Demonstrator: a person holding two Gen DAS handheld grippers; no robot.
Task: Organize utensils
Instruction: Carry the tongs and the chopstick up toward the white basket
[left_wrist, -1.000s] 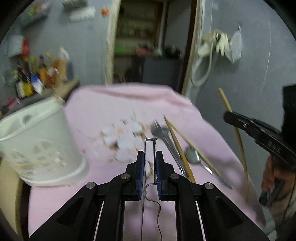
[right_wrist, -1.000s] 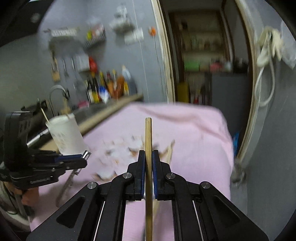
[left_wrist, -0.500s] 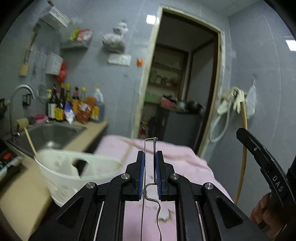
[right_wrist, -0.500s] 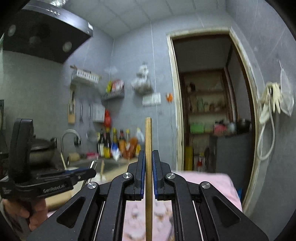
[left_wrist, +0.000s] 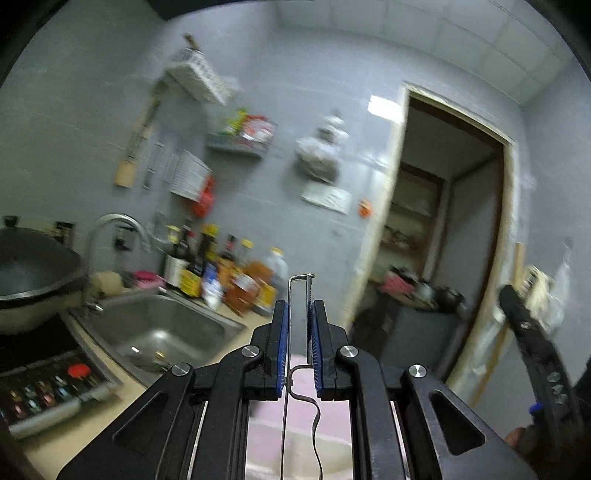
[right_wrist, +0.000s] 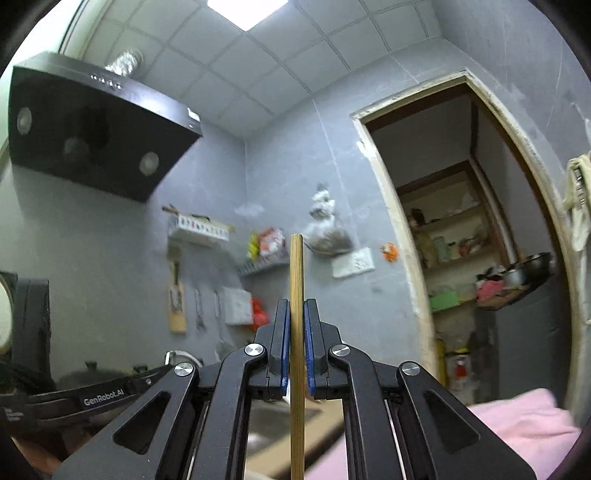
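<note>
Left gripper pinches a thin wire utensil; right gripper clamps a wooden chopstick upright. Both ride high above the counter, so keep each grip firm and steady.

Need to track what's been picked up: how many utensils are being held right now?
2: a wooden chopstick clamped upright in the right hand-held gripper, and a thin wire utensil in the left hand-held gripper. Others may lie out of view.
</note>
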